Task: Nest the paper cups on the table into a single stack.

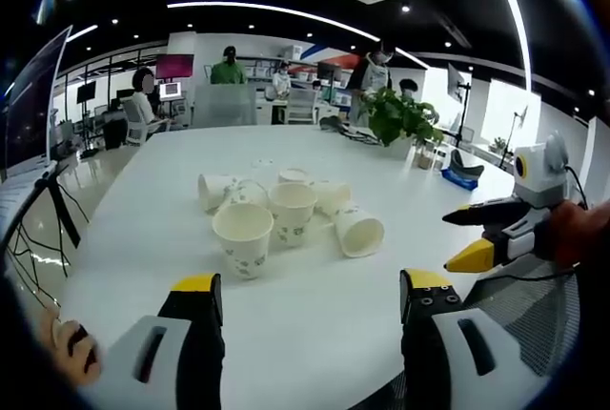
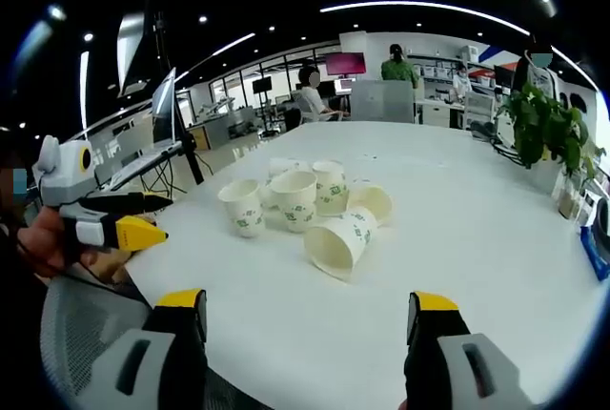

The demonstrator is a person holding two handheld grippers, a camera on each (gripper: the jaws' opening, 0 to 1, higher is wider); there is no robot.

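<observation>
Several white paper cups with green print cluster mid-table. In the left gripper view two stand upright, the nearest cup (image 1: 243, 236) and a second upright cup (image 1: 292, 212), while a tipped cup (image 1: 358, 232) and another tipped cup (image 1: 214, 191) lie on their sides. In the right gripper view a fallen cup (image 2: 338, 243) lies nearest, with upright cups (image 2: 241, 205) behind it. My left gripper (image 1: 312, 284) is open and empty, short of the cluster, and shows again as the left gripper (image 2: 157, 219). My right gripper (image 2: 307, 302) is open and empty, also seen as the right gripper (image 1: 457, 238).
The white table (image 1: 305, 343) stretches far back. A potted plant (image 1: 400, 114) and a blue object (image 1: 459, 178) stand at its right side. A mesh chair (image 1: 534, 305) is under the right gripper, and a tripod (image 1: 57, 200) is off the left edge. People stand at the back.
</observation>
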